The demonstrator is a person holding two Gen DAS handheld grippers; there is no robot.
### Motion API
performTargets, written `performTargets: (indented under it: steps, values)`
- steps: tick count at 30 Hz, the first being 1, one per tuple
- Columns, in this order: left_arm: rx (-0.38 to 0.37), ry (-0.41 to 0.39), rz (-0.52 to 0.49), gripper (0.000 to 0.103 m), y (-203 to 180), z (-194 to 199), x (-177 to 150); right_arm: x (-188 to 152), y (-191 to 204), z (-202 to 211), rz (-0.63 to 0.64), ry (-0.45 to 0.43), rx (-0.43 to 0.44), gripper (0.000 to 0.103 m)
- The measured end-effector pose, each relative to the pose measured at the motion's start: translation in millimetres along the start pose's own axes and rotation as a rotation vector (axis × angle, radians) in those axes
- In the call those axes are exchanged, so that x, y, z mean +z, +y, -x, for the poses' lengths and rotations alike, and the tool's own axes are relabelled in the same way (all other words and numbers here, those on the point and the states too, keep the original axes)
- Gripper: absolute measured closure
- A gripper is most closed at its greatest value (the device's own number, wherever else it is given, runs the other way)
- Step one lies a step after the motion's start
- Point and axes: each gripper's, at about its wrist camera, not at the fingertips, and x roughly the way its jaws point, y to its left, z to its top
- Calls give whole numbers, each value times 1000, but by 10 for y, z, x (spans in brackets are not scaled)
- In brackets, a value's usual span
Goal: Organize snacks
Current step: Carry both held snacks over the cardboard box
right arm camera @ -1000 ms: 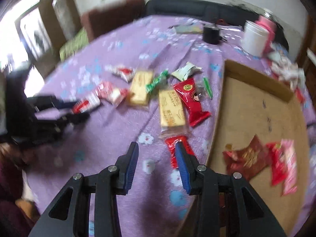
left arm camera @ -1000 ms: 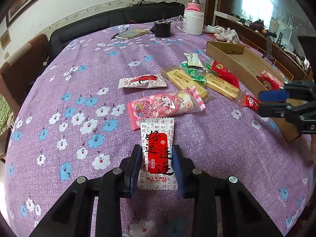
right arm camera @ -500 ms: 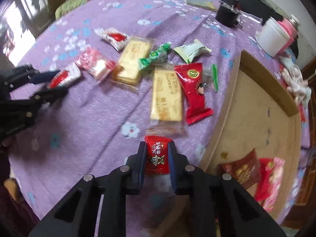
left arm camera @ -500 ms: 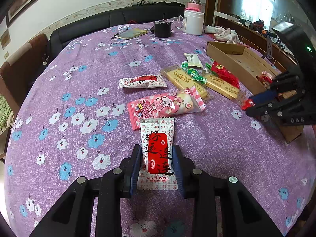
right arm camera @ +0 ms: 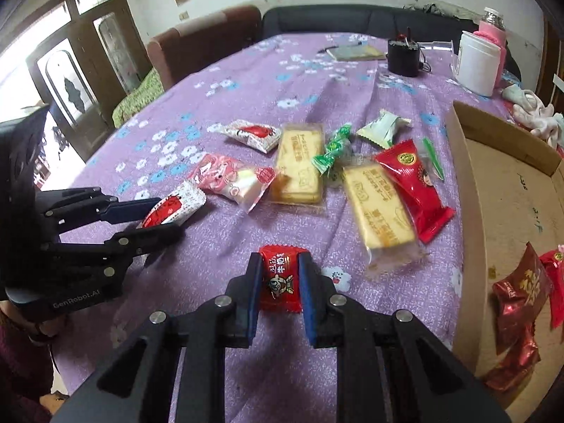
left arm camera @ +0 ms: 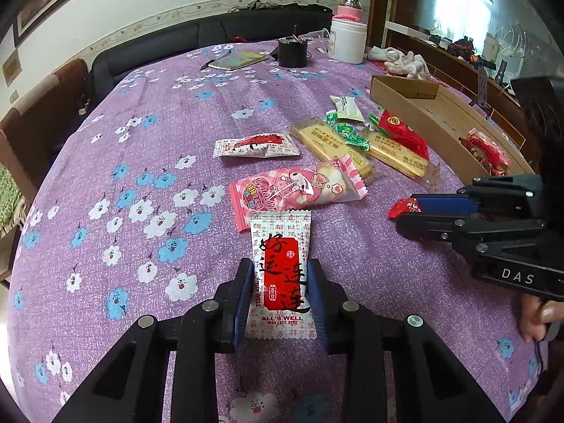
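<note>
- The left gripper (left arm camera: 280, 296) is closed on a white and red snack packet (left arm camera: 281, 275); both blue pads press on its long sides, and the packet lies flat on the purple flowered tablecloth (left arm camera: 148, 148).
- The right gripper (right arm camera: 280, 283) is closed on a small red candy packet (right arm camera: 280, 278), which sits between its pads just above the cloth, near the table edge.
- Just beyond the white and red packet lies a pink cartoon packet (left arm camera: 296, 188); its lower edge touches or slightly overlaps the top of the held packet.
- Farther on there is a white packet with a red picture (left arm camera: 255, 145), then two yellow biscuit packs (left arm camera: 329, 142), green candies (left arm camera: 347, 134), a pale green and white sachet (left arm camera: 347, 107) and a long red packet (left arm camera: 403, 134), all close together, some overlapping.
- A cardboard tray (right arm camera: 469, 190) stands at the right side of the table. Inside it lie several red packets (right arm camera: 518, 289). One yellow biscuit pack (right arm camera: 379, 208) and the long red packet lie between the small red candy packet and the tray wall.
- At the far end of the table stand a black cup (left arm camera: 292, 51), a white jar (left arm camera: 348, 40), a pink-capped bottle (left arm camera: 349, 8), a notebook (left arm camera: 238, 60) and a crumpled white cloth (left arm camera: 405, 61).
- A dark sofa (left arm camera: 211, 35) and a brown chair (left arm camera: 38, 105) stand behind the table.
</note>
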Motion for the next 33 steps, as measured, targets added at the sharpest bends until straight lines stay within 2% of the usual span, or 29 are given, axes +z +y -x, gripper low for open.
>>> performTargets:
  steps: [6,9,13,25,31,33]
  values:
    - [8,-21,21,73,-56,53,-1,6,-161,222,-48,-85,115,85]
    - [-17,-27,30,73,-122,83,41,17,-295,316,-100,-123,162,85]
    - [-67,-56,2,73,-318,163,198,43,-402,428,-143,-167,180,85]
    - [-214,-111,-117,73,-1186,158,853,42,-1172,841,-375,-306,148,85]
    - [-299,-116,-101,73,-1617,-8,1174,-100,-1645,1087,-541,-383,63,85]
    - [-322,-98,-78,73,-1766,-134,1247,-174,-1811,1162,-608,-400,-22,85]
